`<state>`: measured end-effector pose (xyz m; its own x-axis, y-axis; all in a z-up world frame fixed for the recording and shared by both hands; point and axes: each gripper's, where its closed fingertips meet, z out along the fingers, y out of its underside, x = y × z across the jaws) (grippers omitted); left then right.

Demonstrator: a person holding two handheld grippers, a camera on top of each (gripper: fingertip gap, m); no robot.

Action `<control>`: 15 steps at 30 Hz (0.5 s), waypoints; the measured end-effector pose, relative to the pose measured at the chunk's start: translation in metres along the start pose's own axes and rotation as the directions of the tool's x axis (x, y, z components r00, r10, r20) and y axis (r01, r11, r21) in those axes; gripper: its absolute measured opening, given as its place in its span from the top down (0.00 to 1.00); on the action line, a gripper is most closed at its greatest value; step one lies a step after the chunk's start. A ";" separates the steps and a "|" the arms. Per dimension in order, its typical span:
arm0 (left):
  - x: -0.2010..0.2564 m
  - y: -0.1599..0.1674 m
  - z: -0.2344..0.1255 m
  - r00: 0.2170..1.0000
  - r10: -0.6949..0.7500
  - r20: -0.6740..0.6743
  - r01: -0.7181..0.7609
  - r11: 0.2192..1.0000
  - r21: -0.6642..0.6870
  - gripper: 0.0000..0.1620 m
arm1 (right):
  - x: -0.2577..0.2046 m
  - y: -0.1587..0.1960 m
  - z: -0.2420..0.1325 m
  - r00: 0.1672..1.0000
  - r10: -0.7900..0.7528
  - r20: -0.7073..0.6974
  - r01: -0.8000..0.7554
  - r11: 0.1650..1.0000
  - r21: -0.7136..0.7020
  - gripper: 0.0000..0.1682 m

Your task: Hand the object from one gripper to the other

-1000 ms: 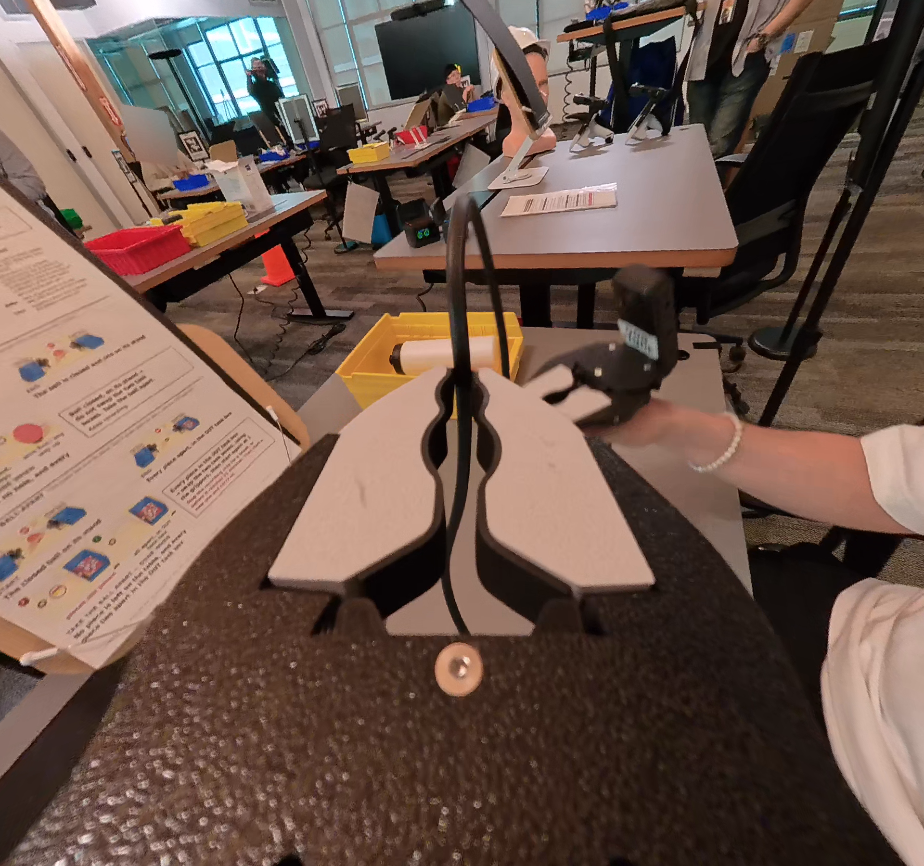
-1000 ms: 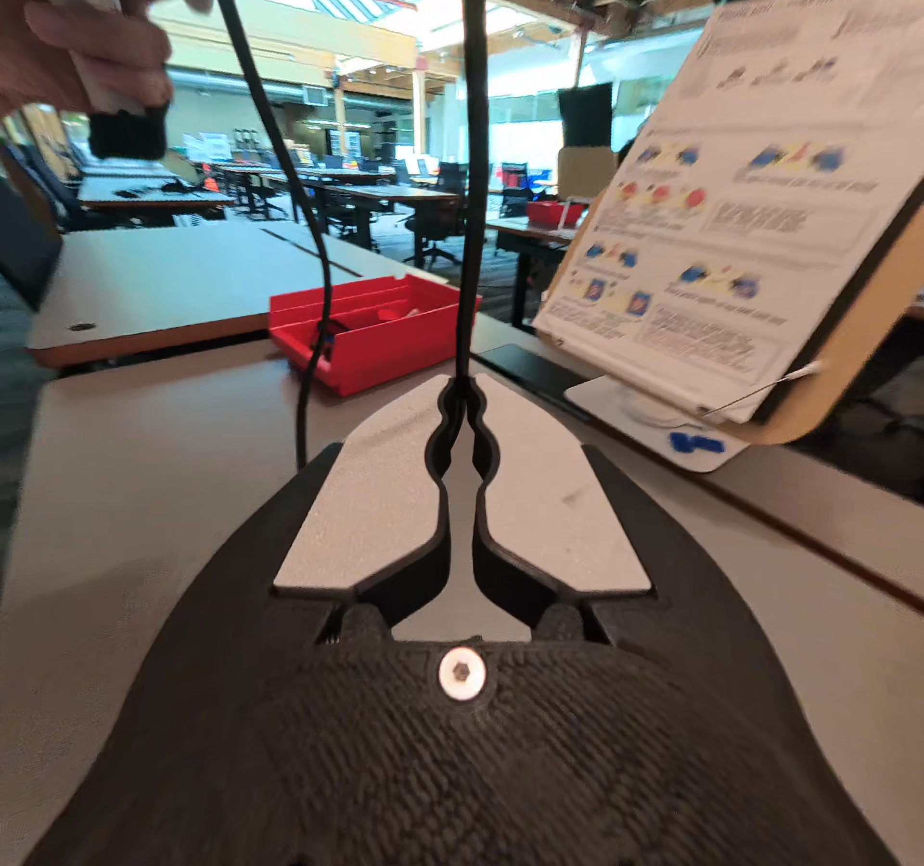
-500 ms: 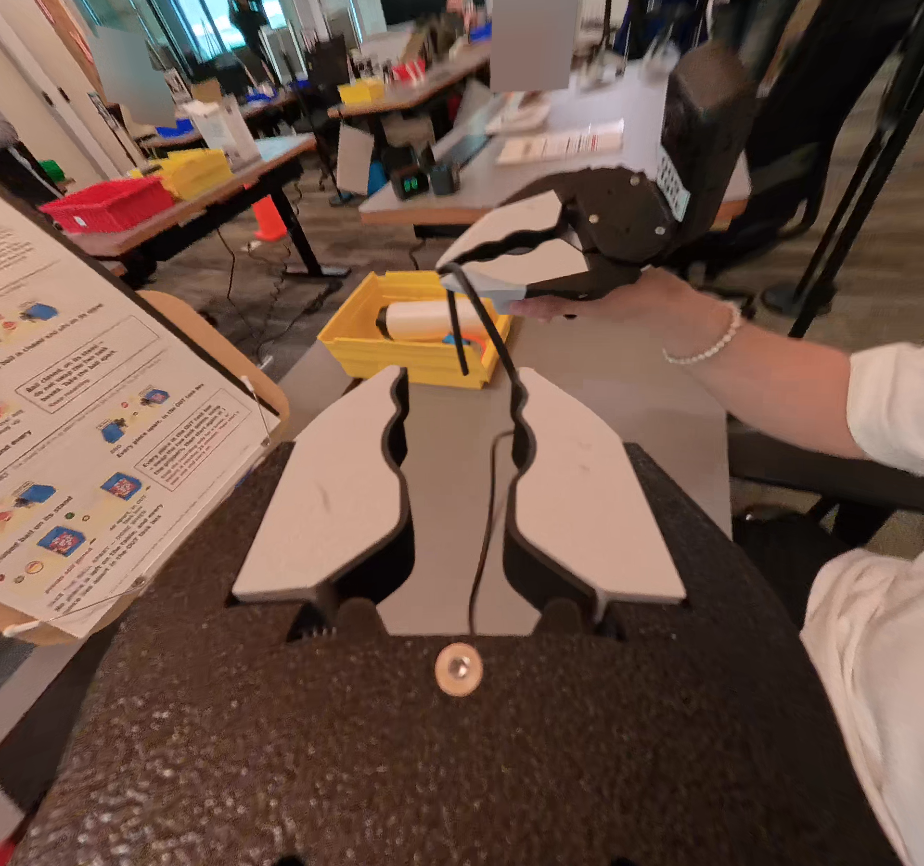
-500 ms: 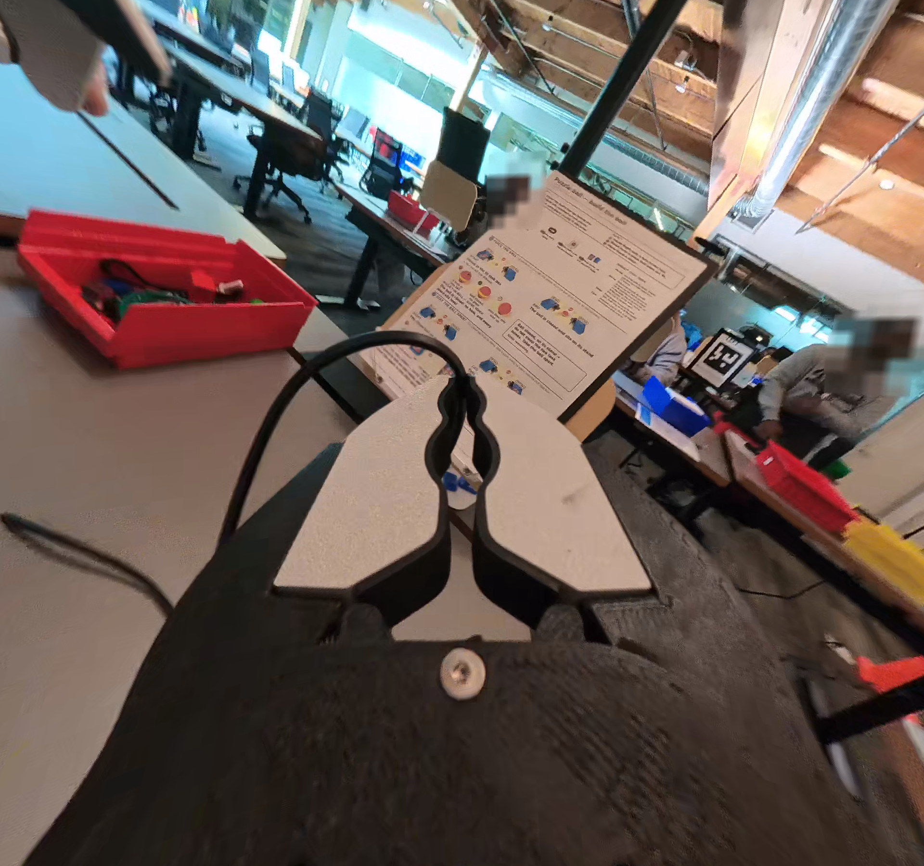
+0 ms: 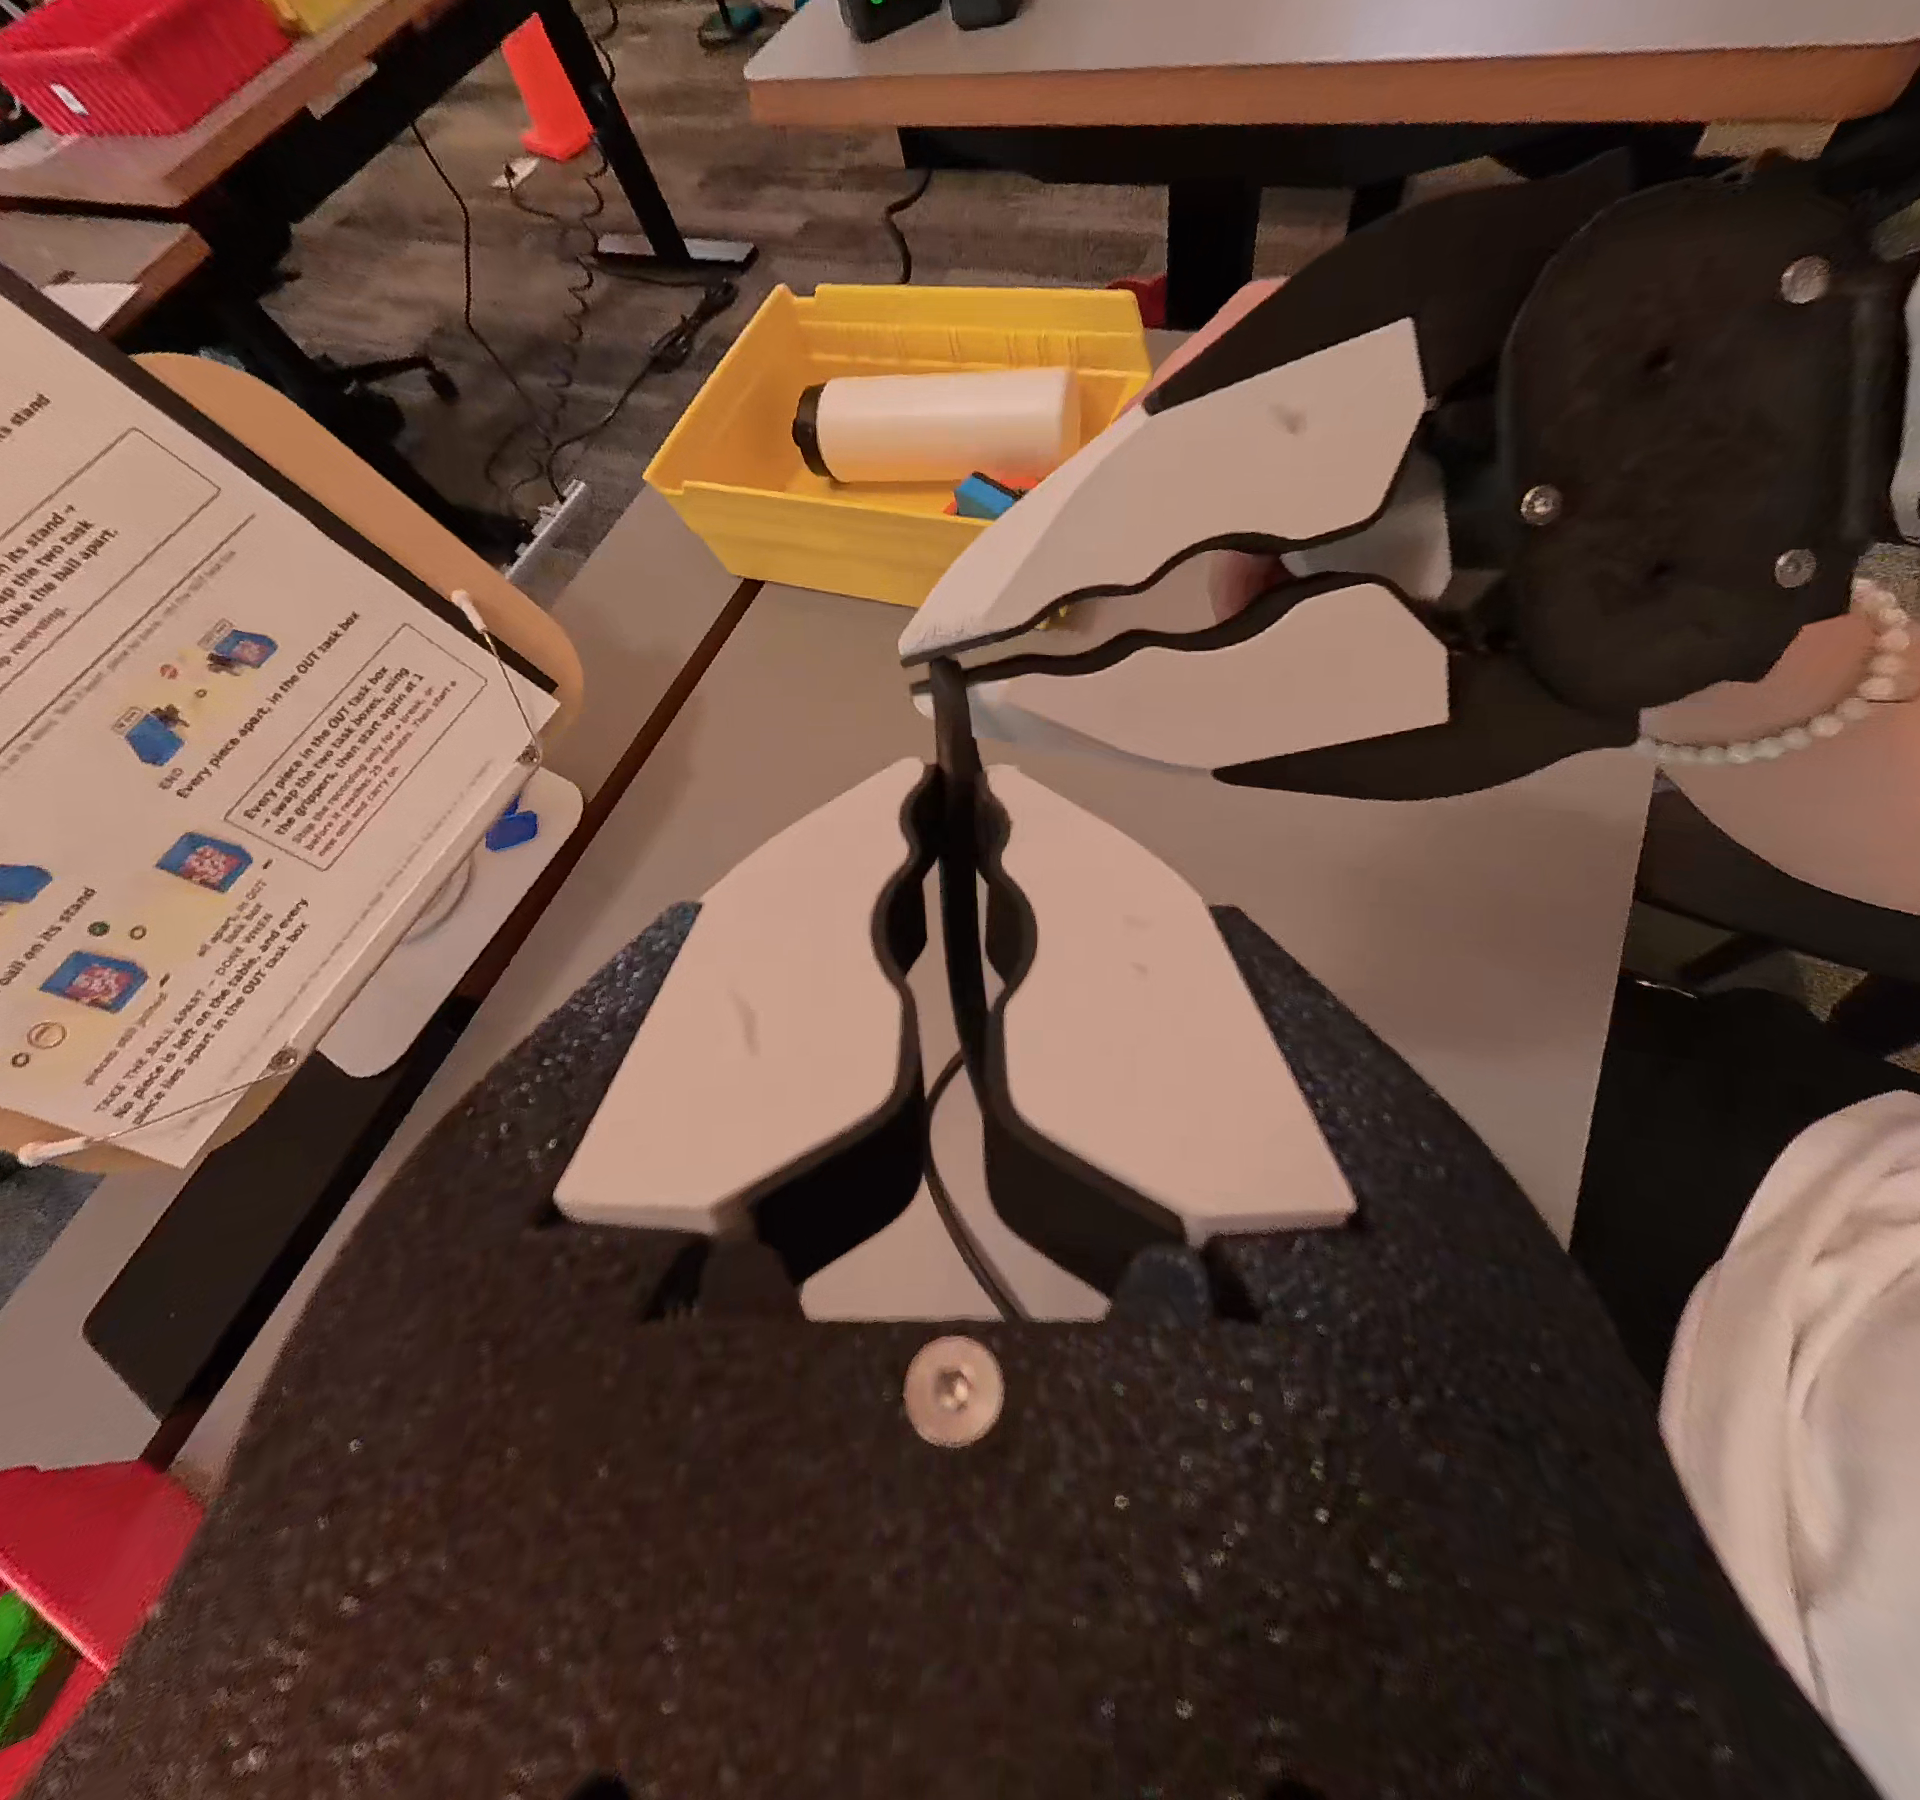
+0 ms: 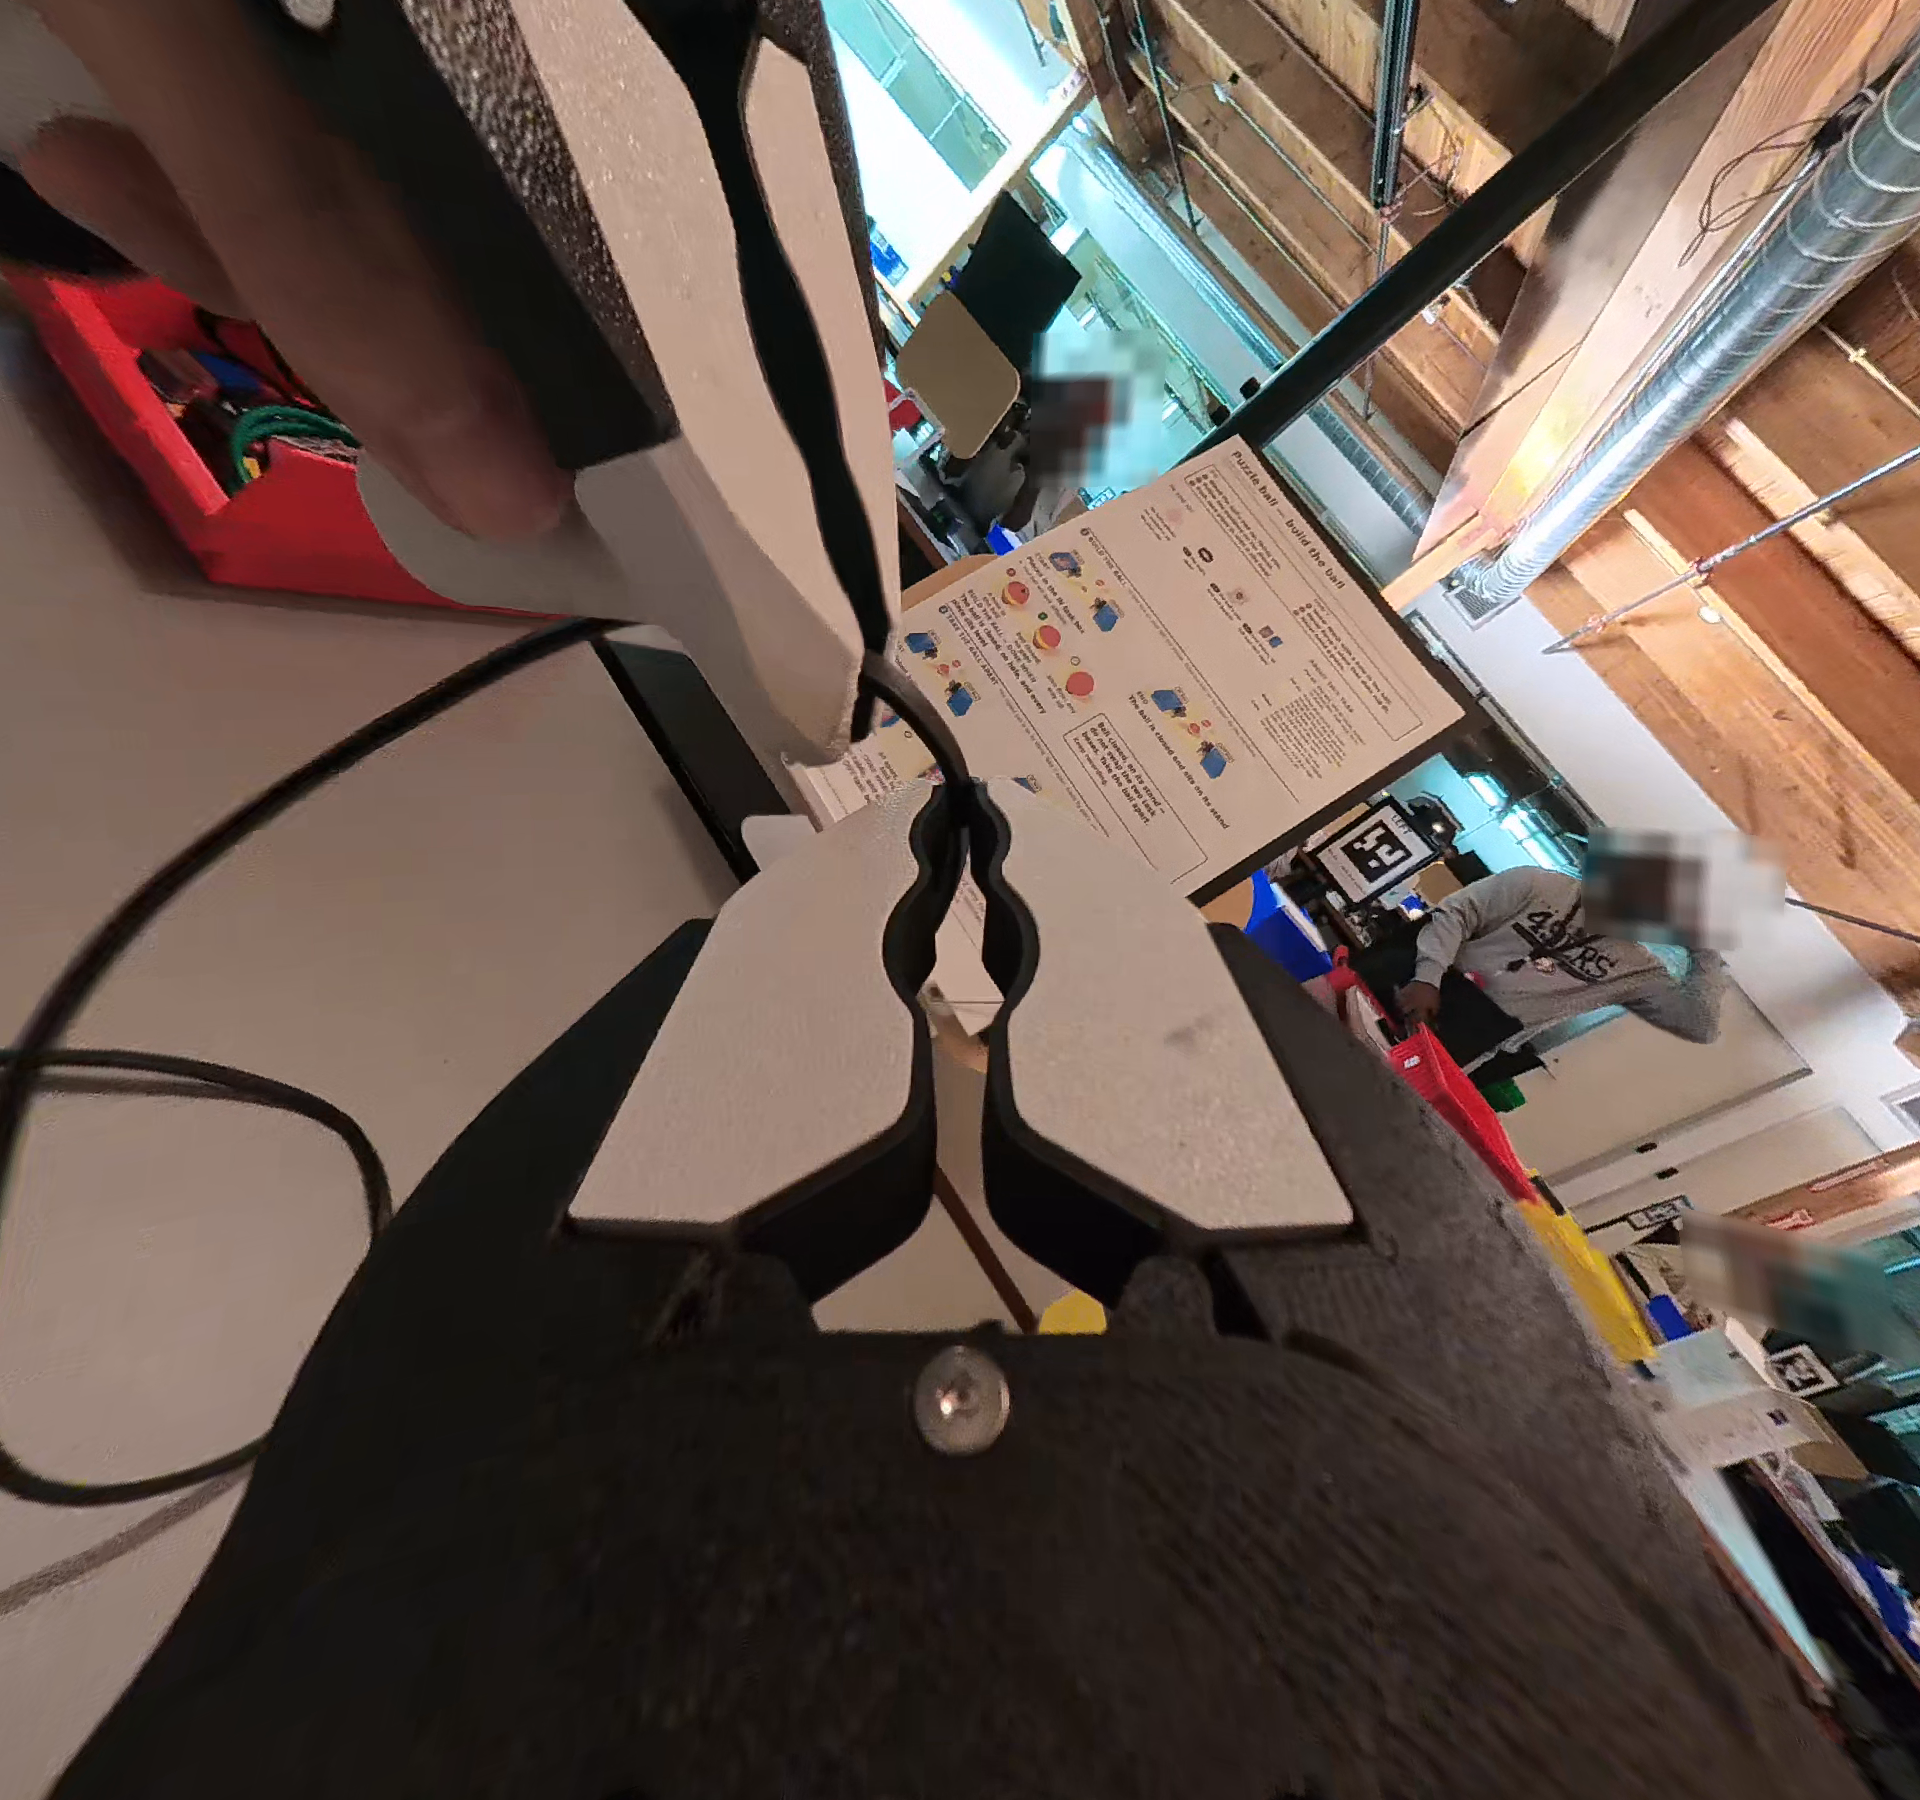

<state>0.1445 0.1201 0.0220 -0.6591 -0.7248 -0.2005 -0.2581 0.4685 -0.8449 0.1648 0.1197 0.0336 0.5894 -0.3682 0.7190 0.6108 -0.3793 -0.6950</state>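
Note:
A thin black cable (image 5: 954,742) runs between both grippers. In the left wrist view my left gripper (image 5: 951,782) is shut on the cable, which passes down between its fingers. My right gripper (image 5: 930,667) comes in from the right, shut on the cable's end just above the left tips. In the right wrist view my right gripper (image 6: 966,796) pinches the cable (image 6: 914,711) at its tips. The left gripper (image 6: 862,701) reaches in from the upper left, also shut on it. The rest of the cable loops over the grey table (image 6: 208,919).
A yellow bin (image 5: 748,503) holding a white bottle (image 5: 935,425) stands at the table's far edge. An instruction board (image 5: 208,763) leans at the left. A red bin (image 6: 270,535) sits behind the left gripper. People are at desks farther off. My two grippers' fingertips are within a few centimetres of each other.
My left gripper was open half a second ago and has now shut on the cable. My right gripper has come closer, so the two sets of tips nearly meet.

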 end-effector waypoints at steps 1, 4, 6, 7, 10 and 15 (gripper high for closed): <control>-0.002 -0.001 0.000 1.000 0.004 0.003 -0.004 1.000 0.011 0.97 | -0.002 0.001 0.000 0.999 0.031 0.017 -0.031 1.000 0.005 0.93; -0.010 -0.005 -0.002 1.000 0.002 0.027 -0.003 0.998 0.056 0.97 | -0.004 0.001 -0.002 0.978 0.199 0.068 -0.203 0.978 0.052 0.85; -0.019 -0.013 -0.007 0.999 -0.023 0.047 0.018 0.994 0.105 0.97 | -0.009 0.008 -0.007 0.928 0.348 0.135 -0.357 0.933 0.049 0.80; -0.023 -0.018 -0.012 0.998 -0.036 0.060 0.028 0.991 0.131 0.97 | -0.016 0.013 -0.010 0.886 0.424 0.188 -0.437 0.899 0.032 0.75; -0.035 -0.035 -0.026 0.995 -0.071 0.077 0.054 0.978 0.203 0.97 | -0.054 0.028 -0.019 0.741 0.574 0.350 -0.599 0.800 -0.044 0.62; -0.039 -0.067 -0.044 0.994 -0.109 0.031 0.094 0.947 0.306 0.97 | -0.133 0.074 -0.011 0.745 0.538 0.394 -0.499 0.842 -0.206 0.60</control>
<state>0.1565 0.1388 0.1079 -0.6048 -0.7869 -0.1228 -0.0905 0.2211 -0.9711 0.1258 0.1318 -0.1135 0.9762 -0.1440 0.1624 0.1113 -0.3103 -0.9441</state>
